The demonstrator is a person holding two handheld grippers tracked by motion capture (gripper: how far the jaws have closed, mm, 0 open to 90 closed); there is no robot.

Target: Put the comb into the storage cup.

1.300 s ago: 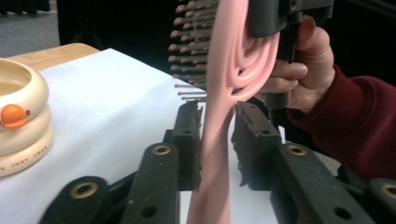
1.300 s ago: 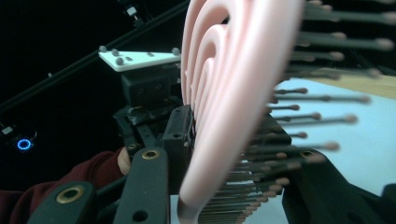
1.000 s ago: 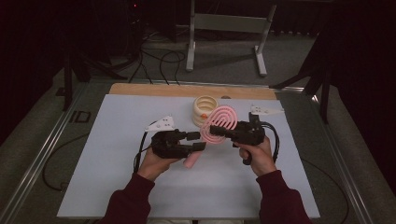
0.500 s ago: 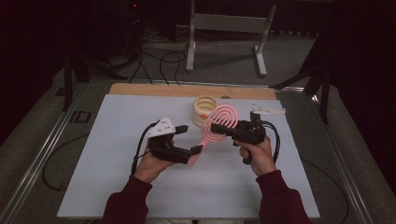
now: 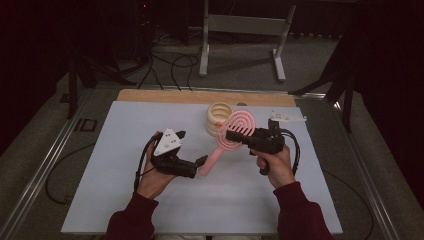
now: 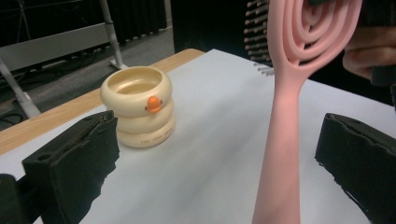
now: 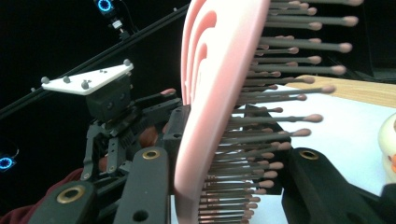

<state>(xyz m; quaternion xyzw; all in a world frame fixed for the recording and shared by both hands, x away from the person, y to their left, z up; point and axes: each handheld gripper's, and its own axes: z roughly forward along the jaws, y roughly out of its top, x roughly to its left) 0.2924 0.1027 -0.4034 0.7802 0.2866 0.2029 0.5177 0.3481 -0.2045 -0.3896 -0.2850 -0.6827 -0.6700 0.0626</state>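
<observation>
A pink hairbrush [image 5: 239, 126] hangs tilted above the white table, handle pointing down to the left. My right gripper [image 5: 234, 135] is shut on its head; in the right gripper view the jaws [image 7: 229, 175] clamp the bristled head [image 7: 210, 116]. My left gripper [image 5: 192, 148] is open, its jaws have just been opening. In the left gripper view the pink handle [image 6: 285, 135] stands between the wide-apart pads [image 6: 88, 149] without touching either one.
A cream stacked-ring cup with an orange duck bill [image 5: 220, 119] [image 6: 140, 105] stands just behind the brush. The white table top [image 5: 125, 200] ends in a wooden strip [image 5: 165, 96] at the back. A metal stand [image 5: 240, 25] and cables lie on the floor beyond.
The left gripper, closed around the brush handle a second ago, has spread its jaws and drawn slightly left. The right gripper and the brush stay where they were.
</observation>
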